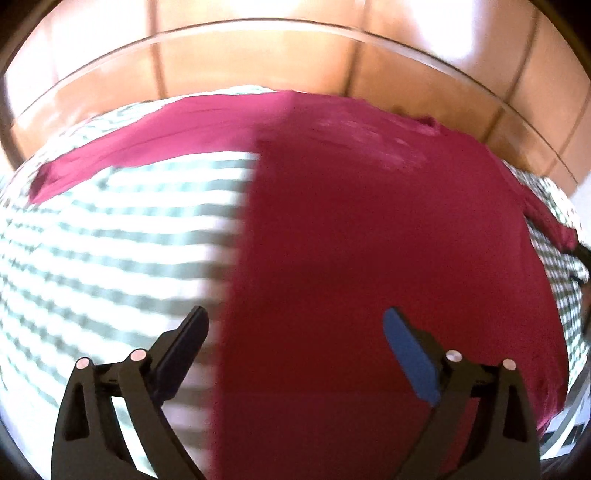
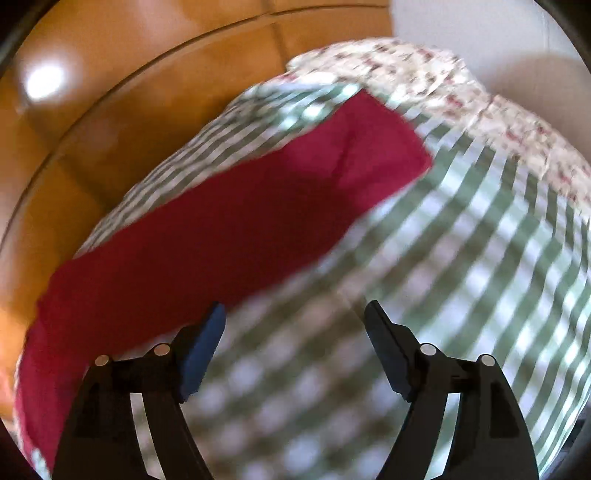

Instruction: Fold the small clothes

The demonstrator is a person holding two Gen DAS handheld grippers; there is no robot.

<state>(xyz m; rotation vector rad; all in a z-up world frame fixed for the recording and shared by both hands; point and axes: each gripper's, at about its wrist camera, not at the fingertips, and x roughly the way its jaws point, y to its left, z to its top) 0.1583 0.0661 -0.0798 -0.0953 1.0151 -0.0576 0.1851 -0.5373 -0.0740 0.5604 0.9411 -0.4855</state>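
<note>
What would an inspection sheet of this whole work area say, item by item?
Surface: green-and-white checked cloth covering a raised surface.
Job's things: dark red garment spread flat on the cloth, one long sleeve stretched out sideways.
Clutter: floral patterned fabric at the cloth's far edge.
Grippers: left gripper open above the garment's edge; right gripper open beside the garment, holding nothing.
Cables: nothing seen.
Surroundings: glossy brown panelled wood behind; pale wall at one side.
</note>
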